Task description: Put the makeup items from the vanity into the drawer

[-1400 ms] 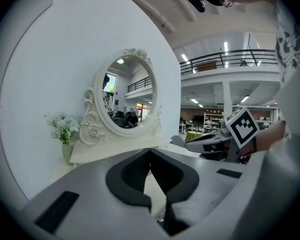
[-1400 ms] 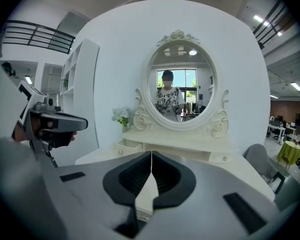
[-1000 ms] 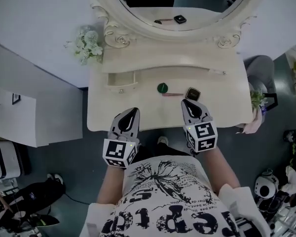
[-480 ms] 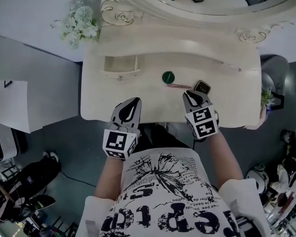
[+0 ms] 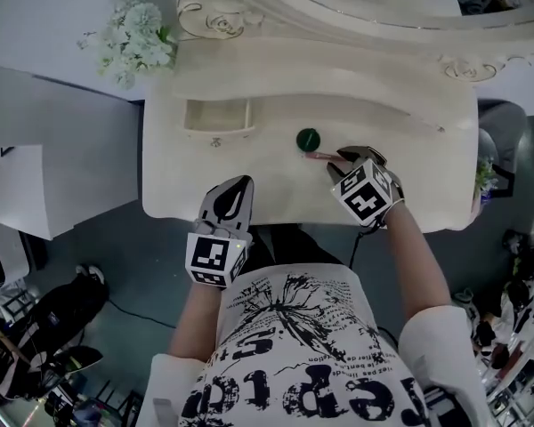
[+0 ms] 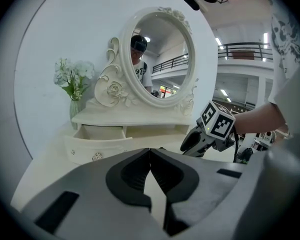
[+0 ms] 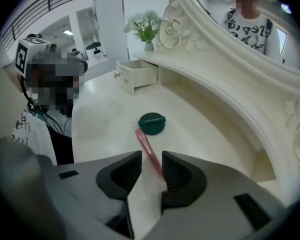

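Observation:
On the cream vanity top (image 5: 409, 185) lie a round green compact (image 5: 308, 138) (image 7: 152, 124) and, beside it, a thin pink stick (image 5: 320, 156) (image 7: 145, 143). My right gripper (image 5: 343, 163) (image 7: 151, 166) points steeply down over the stick's near end. Its jaws have just been opening and now stand open, with the stick lying on the table in the gap, not pressed. The left gripper (image 5: 236, 187) (image 6: 150, 151) hovers at the vanity's front edge, shut and holding nothing. The small drawer (image 5: 215, 116) (image 6: 97, 132) (image 7: 137, 75) at the left stands pulled out.
An oval mirror (image 6: 157, 54) in a carved frame rises behind the raised back shelf (image 5: 338, 74). A vase of white flowers (image 5: 129, 43) (image 6: 72, 79) stands at the back left corner. The person's torso is close against the front edge.
The right gripper has tipped downward and moved forward over the pink stick and the dark square case, and its jaws have parted. The left gripper has sunk a little.

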Demonstrator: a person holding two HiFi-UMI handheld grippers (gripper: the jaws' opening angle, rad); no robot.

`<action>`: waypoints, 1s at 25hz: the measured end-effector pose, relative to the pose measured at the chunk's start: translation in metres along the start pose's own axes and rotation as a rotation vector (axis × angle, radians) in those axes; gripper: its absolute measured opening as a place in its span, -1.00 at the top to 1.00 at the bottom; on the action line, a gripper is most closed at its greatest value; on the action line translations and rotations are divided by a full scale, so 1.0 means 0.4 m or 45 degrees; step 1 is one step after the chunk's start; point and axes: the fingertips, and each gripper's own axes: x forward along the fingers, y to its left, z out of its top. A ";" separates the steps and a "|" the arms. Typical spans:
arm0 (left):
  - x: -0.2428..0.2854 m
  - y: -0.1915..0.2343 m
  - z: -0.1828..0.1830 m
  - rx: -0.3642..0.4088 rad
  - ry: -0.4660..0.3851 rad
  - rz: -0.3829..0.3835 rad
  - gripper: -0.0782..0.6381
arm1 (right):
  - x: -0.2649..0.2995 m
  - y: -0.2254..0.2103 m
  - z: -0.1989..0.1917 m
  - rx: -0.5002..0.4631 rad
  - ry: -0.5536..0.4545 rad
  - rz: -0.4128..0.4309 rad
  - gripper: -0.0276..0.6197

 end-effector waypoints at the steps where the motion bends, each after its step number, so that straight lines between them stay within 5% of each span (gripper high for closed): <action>1: 0.002 0.003 -0.001 -0.004 0.005 0.002 0.73 | 0.006 -0.001 0.001 -0.010 0.017 0.017 0.51; 7: 0.005 0.016 0.003 -0.010 0.014 0.007 0.73 | 0.041 0.018 -0.031 -0.139 0.211 0.128 0.52; 17: -0.018 0.037 0.012 -0.032 0.025 0.021 0.72 | 0.037 0.021 -0.035 -0.176 0.282 0.158 0.74; 25: -0.047 0.064 0.058 -0.008 -0.006 0.009 0.73 | -0.033 0.055 0.045 0.034 0.128 0.185 0.74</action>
